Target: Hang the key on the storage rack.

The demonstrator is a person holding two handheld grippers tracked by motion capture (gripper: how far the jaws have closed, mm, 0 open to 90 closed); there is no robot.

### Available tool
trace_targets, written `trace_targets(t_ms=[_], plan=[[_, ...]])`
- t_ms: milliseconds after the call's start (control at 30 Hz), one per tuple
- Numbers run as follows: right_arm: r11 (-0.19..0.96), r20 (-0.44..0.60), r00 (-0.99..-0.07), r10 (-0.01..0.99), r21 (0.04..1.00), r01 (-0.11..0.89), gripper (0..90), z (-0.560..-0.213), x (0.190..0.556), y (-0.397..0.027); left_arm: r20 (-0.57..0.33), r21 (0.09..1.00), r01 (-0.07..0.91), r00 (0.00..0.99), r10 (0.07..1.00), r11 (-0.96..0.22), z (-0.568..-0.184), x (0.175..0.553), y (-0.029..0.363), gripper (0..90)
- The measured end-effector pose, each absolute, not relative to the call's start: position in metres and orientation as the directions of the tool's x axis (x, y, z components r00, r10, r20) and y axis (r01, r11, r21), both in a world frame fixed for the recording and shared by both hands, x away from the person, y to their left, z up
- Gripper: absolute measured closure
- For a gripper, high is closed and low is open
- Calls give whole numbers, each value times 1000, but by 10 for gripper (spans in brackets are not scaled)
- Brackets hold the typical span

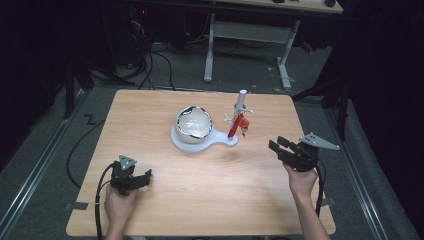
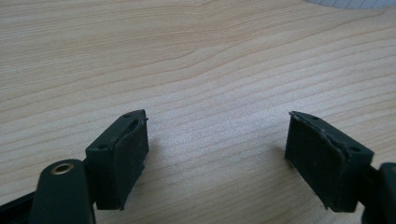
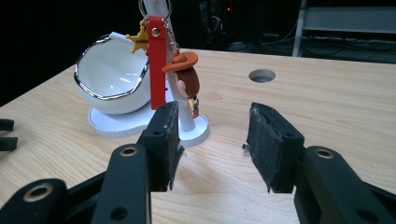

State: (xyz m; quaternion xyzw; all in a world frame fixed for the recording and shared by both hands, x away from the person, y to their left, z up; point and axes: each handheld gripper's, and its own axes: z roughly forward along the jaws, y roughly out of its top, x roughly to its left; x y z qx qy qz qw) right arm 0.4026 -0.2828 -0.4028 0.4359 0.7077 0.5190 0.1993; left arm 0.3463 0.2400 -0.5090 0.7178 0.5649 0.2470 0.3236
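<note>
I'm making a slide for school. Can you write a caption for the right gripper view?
Open right gripper faces a cowboy keychain hanging on a white stand beside a white bowl.

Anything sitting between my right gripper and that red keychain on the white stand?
Nothing: in the right gripper view, bare light wooden table separates the open right gripper from the red strap keychain hanging on the white stand.

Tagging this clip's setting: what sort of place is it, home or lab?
Most likely a lab or recording workspace. A bare wooden table stands on grey floor with dark surroundings, cables run across the floor behind it, and another desk frame sits at the back.
</note>
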Motion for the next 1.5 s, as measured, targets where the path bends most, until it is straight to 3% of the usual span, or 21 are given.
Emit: trace_targets(t_ms=[1500], plan=[[100,160,-497,853,884,456,520,-438,379,-302,-10,744,651,239,971,-152,-509,346,240,217]])
